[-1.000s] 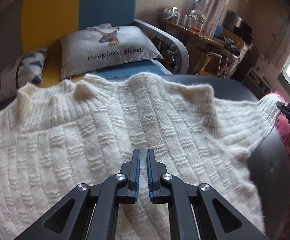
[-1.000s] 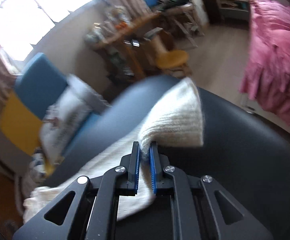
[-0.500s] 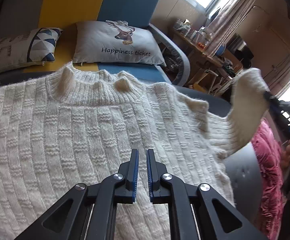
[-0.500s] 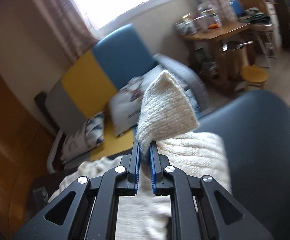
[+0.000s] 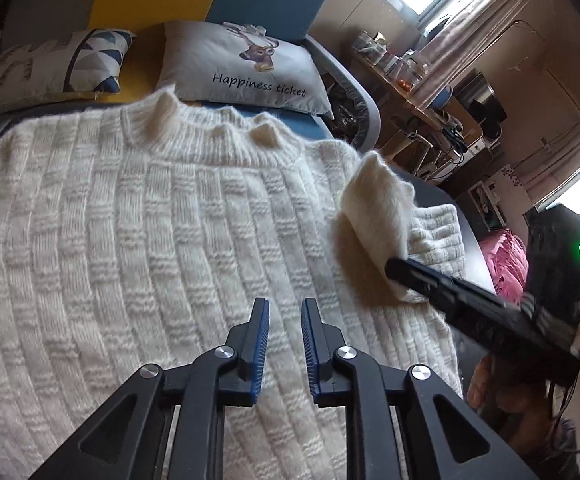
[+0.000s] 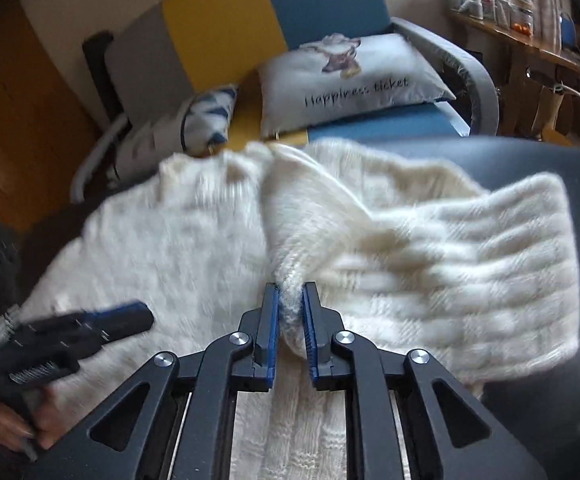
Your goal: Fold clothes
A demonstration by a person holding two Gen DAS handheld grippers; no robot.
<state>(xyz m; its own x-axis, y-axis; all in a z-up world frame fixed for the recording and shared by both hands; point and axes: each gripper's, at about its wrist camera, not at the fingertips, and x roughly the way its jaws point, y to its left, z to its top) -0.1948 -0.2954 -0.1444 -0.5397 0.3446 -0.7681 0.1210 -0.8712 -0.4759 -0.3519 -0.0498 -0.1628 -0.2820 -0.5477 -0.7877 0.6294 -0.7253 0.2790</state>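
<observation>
Cream sweater (image 5: 138,240) on dark table (image 6: 549,168); grey cushion (image 5: 246,68) behind. Left gripper (image 5: 284,312) opening, empty. Right gripper (image 6: 290,300) opening, sleeve (image 6: 469,264) seemingly still between its jaws

1. The left gripper (image 5: 284,312), black with blue-lined fingers, points steeply down; its jaws are opening with nothing between them.
2. The right gripper (image 6: 290,300), of the same make, also tilts down; its jaws are opening with a fold of cream knitted sleeve (image 6: 290,280) between the pads.
3. A bare hand (image 6: 6,420) grips the left gripper's handle.
</observation>
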